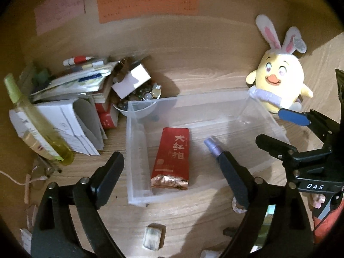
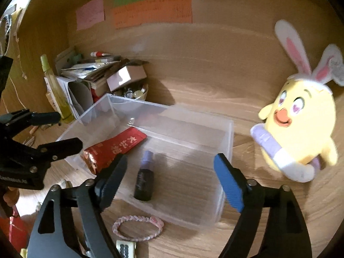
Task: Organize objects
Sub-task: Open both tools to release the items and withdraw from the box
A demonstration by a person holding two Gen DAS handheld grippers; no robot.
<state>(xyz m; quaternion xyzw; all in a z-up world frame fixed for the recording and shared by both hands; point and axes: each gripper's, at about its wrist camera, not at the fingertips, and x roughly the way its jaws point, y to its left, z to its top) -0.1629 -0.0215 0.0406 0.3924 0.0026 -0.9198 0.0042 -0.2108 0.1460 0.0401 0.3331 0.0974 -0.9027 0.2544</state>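
The clear bin (image 2: 223, 142) at frame centre already holds the red tea packet (image 1: 171, 157) and small purple bottle (image 2: 144, 175), so with both my claws (image 1: 172, 169) (image 2: 169, 182) spread and empty, I reckon the pink bracelet (image 2: 137, 228) on the counter (image 2: 193, 243) below it remains.

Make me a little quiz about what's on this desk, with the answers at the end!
1. True or false: the red tea packet lies inside the clear plastic box.
2. What lies on the desk just in front of the box? A) pink braided bracelet B) spoon C) apple
3. Fill in: the small dark bottle in the box has a ____ cap.

Key: 1 true; 2 A; 3 purple.
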